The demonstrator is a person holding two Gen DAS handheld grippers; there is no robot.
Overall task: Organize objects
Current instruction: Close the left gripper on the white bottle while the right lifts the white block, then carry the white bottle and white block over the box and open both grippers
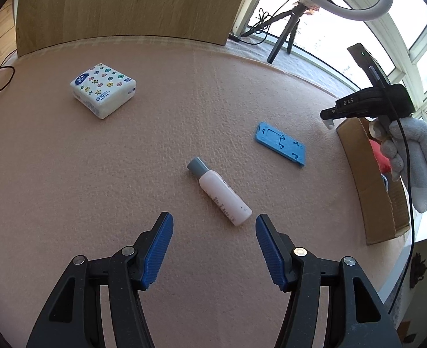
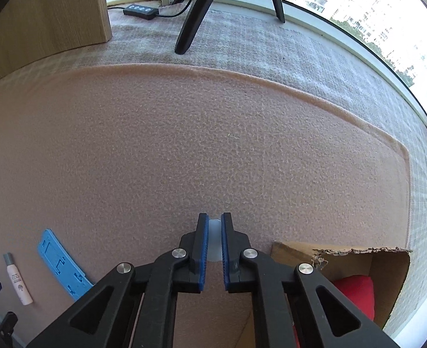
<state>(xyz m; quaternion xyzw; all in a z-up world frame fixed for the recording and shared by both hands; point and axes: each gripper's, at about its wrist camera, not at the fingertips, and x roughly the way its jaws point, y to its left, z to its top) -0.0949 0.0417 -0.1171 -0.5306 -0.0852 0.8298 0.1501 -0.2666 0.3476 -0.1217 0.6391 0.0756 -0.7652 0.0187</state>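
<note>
The left gripper [image 1: 214, 226] is spread wide just before the bottle [image 1: 219, 191] lying on the mat [image 1: 126, 174]; the right gripper [image 2: 214, 226] pinches a small white piece [image 2: 215, 240] beside the cardboard box [image 2: 393, 284]; farther off lie the blue plate [image 1: 280, 144] and tissue pack [image 1: 102, 90].

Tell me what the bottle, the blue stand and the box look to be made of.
Bottle: likely plastic, smooth pale pink body with a soft sheen, matte grey cap.
Blue stand: looks like moulded rigid plastic, matte, with crisp cut-out slots.
Box: corrugated cardboard, plain brown and dull; the torn edge shows fluting.
</note>
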